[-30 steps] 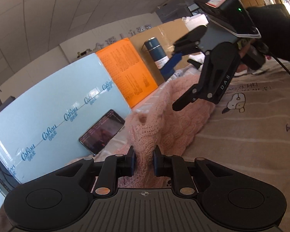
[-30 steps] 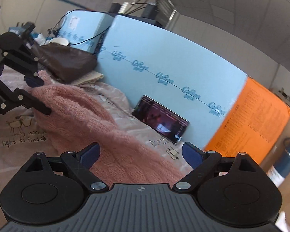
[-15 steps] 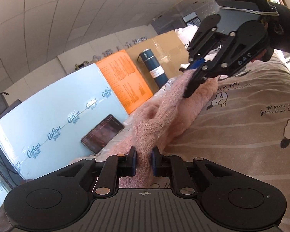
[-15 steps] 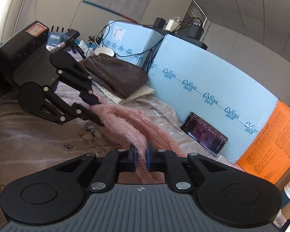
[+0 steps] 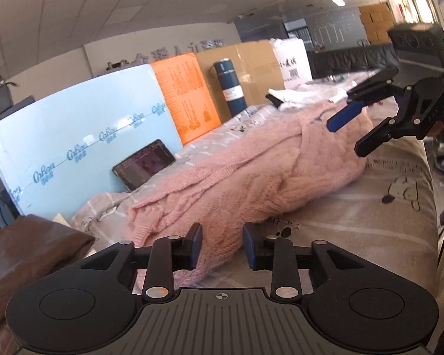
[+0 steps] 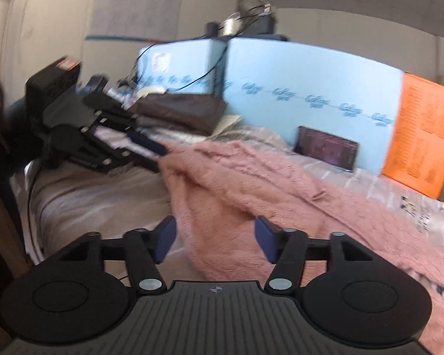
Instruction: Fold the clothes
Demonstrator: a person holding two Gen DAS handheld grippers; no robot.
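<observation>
A pink knitted sweater lies in a long folded heap across the printed bed sheet. My left gripper sits at the sweater's near end. Its jaws are opening; the knit edge lies between them, and the pads are off it. My right gripper hovers over the far end, jaws apart and holding nothing. In the right wrist view the sweater runs away from my right gripper, whose jaws are opening with fabric lying loose between them. The left gripper is at the sweater's other end.
A phone leans against a light blue foam board behind the bed. An orange sheet, a dark blue flask and a cardboard box stand further along. A brown garment lies at the left, white clothes at the far end.
Half a second ago both grippers were shut on the lifted sweater. Both have let go, and the sweater has dropped flat onto the bed. The grippers have drawn back from it.
</observation>
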